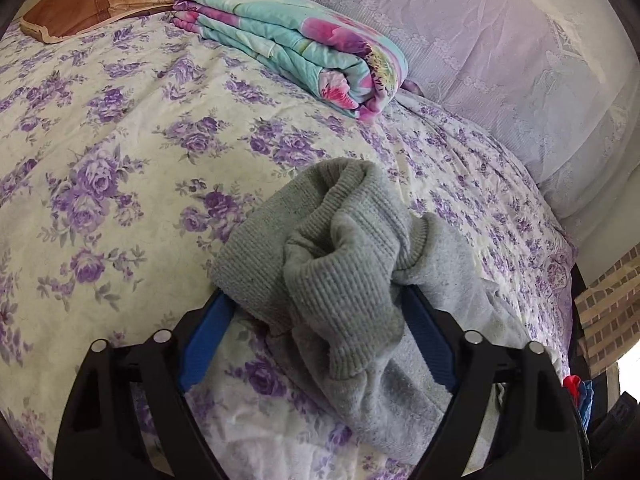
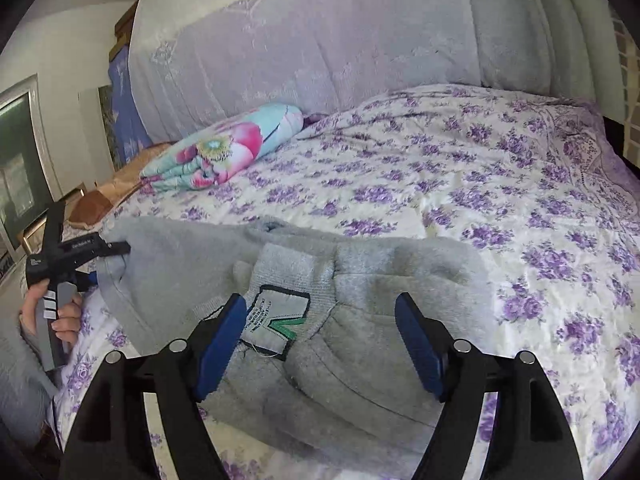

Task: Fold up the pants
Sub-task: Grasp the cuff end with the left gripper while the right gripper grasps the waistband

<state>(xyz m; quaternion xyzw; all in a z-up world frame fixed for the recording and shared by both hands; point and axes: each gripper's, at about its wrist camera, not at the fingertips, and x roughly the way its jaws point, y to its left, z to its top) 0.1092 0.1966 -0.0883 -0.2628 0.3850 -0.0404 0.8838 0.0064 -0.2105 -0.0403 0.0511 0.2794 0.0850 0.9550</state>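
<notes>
Left wrist view. Item: grey fleece sweatpants [image 1: 360, 280], bunched at 6 o'clock on a purple-floral bedspread [image 1: 120, 140]. The ribbed knit cuffs [image 1: 320, 216] are heaped and twisted between the blue pads of the left gripper [image 1: 316, 320]. The pads stand spread with cloth lying between them; whether they are pinching it I cannot tell. Judged handling: light, soft, limp, slightly clingy fleece; it will sag and drag on the cover, not slide. The thicker ribbed cuff is the firmest place to take hold at this end. At 12 o'clock: a folded floral quilt [image 1: 288, 44]. At 11 o'clock: a brown pillow [image 1: 100, 4]. At 2 o'clock: a lavender lace-covered headboard [image 1: 500, 48].

Right wrist view. Same sweatpants [image 2: 380, 280], waist end, lying across 6 to 9 o'clock on the bedspread [image 2: 440, 168], inner face up, with a white sewn label [image 2: 276, 320] edged in black and green. The right gripper [image 2: 320, 344] is released, its pads wide apart over the waistband area and not closed on the cloth. The waistband seam just beside the label is the judged best hold here. At 9 o'clock: the left gripper [image 2: 116, 247], held in a hand [image 2: 60, 316], its tip at the cloth's far edge. At 10 o'clock: the quilt [image 2: 224, 148].
</notes>
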